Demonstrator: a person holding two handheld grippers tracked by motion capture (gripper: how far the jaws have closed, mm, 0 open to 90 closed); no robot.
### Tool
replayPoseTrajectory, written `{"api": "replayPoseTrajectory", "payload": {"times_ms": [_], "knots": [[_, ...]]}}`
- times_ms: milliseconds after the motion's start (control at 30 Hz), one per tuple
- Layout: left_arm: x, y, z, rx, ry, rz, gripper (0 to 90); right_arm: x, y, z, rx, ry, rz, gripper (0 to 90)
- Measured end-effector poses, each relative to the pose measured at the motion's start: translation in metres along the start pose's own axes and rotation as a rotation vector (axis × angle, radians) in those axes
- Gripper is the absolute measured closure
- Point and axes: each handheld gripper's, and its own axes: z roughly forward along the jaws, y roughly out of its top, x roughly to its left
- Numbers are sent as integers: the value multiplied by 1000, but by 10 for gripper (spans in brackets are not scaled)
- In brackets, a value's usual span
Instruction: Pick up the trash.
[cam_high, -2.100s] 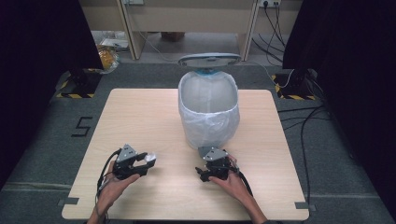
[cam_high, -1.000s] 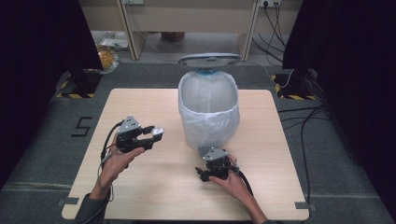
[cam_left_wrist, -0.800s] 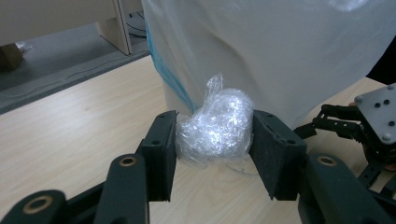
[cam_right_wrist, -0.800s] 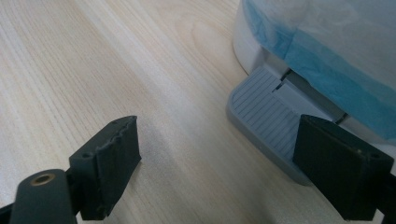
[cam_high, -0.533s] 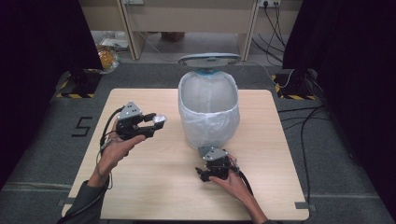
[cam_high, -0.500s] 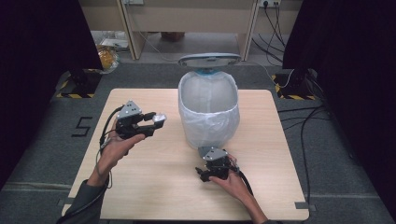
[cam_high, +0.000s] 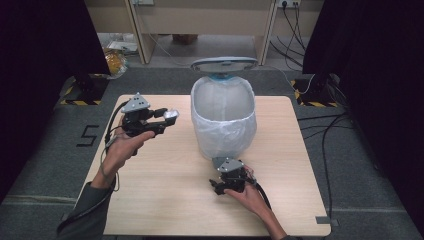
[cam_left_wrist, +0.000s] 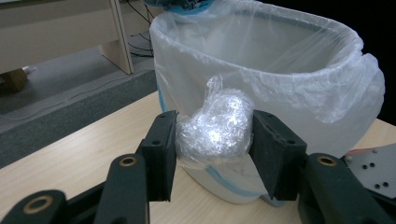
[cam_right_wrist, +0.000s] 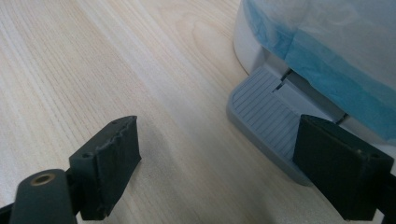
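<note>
Your left gripper squeezes a ball of clear crumpled plastic between its jaws, held up in the air just beside the white bin. From above, the ball is a small shiny blob. Your right gripper is wide open and holds nothing. Its view shows the bin's grey foot pedal, close to one jaw. A "5" is marked on the floor.

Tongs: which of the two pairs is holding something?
The left tongs, raised beside the bin, clamp a crumpled clear plastic wad; the right tongs are open and empty by the pedal.
</note>
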Motion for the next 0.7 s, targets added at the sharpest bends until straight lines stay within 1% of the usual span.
{"api": "replayPoseTrajectory", "payload": {"times_ms": [100,133,200,267,300,333,433,500,533,600,700], "knots": [[-1,7,1,2,3,16,518,0,0,0,1,4,2,145],[-2,9,1,-3,-3,13,518,0,0,0,0,4,1,145],[-2,11,1,-20,-26,-8,518,0,0,0,0,5,1,145],[-2,13,3,-16,-25,-2,518,0,0,0,0,7,2,145],[-2,14,4,-17,-32,-4,518,0,0,0,-1,8,3,145],[-1,16,4,-21,-33,-5,518,0,0,0,-1,9,3,144],[-2,22,4,-39,-18,1,519,-1,-1,0,-3,14,-2,144],[-4,28,6,-44,-22,3,519,-1,0,0,-1,14,0,144],[-4,28,6,-44,-22,3,519,-1,0,0,-1,14,0,144],[-5,33,8,-44,-24,8,519,-1,0,0,0,14,0,144],[-9,40,9,-57,-36,10,519,-1,0,0,2,13,-1,144]]}}
